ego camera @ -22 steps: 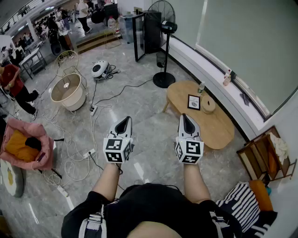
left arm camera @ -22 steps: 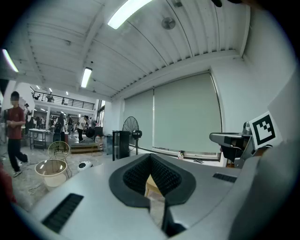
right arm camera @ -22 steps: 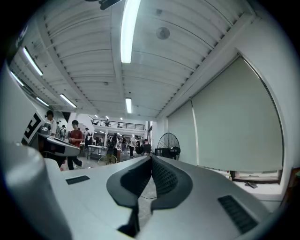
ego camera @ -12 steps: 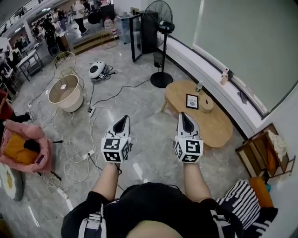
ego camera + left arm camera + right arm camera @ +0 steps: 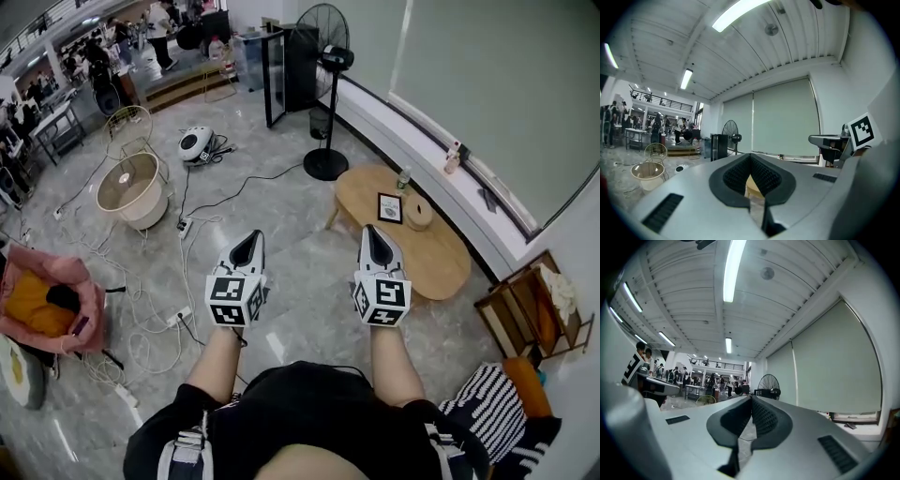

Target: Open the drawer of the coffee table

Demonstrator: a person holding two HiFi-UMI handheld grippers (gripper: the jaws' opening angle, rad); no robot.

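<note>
Left gripper [image 5: 248,244] and right gripper [image 5: 373,236]: jaws together, empty, unmoved since a second ago; coffee-table counter [image 5: 441,258] at one o'clock, well apart, approach judged unbegun.

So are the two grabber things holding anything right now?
No. The left gripper and right gripper are both shut on nothing, held in the air near the coffee table.

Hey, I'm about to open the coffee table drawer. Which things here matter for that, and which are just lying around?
For the job:
- coffee table; no drawer shows from this angle
- left gripper, shut, empty
- right gripper, shut, empty

Lying about:
- picture frame on the table
- standing fan
- cream round tub
- pink seat
</note>
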